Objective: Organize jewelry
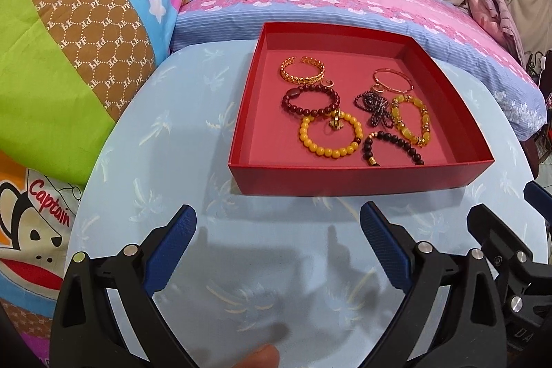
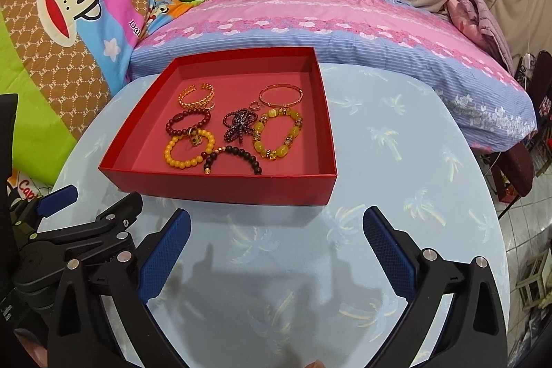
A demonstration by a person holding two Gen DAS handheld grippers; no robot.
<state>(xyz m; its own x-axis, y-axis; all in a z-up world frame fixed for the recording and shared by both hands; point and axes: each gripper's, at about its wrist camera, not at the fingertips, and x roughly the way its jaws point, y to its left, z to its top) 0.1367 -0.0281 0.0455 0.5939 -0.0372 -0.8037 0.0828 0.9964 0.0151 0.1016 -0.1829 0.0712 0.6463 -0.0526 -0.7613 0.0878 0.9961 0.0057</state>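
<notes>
A shallow red cardboard box (image 1: pixel 358 175) sits on the round pale-blue worktop (image 1: pixel 172 143) printed with palm trees, and all the jewelry lies loose on its floor: a gold openwork cuff bangle (image 1: pixel 302 69) at the far left, a thin rose-gold bangle (image 1: pixel 393 80) at the far right, a dark red bead bracelet (image 1: pixel 310 99), an opaque yellow bead bracelet (image 1: pixel 330 137) with a small gold charm lying on it, a knotted strand of tiny dark purple beads (image 1: pixel 374 107), a chunky translucent yellow stone bracelet (image 1: pixel 412 119) and a black bead bracelet (image 1: pixel 393 147) nearest the front wall. The left tool (image 1: pixel 277 247) and the right tool (image 2: pixel 276 249) both hover over bare worktop short of the box, jaws spread wide and empty. The pieces should be light; the bead strands look limp and smooth, likely to slip, so pinching across one side of a loop seems best. The metal bangles are stiff and can be taken by the rim. The overlapping pieces may drag each other.
</notes>
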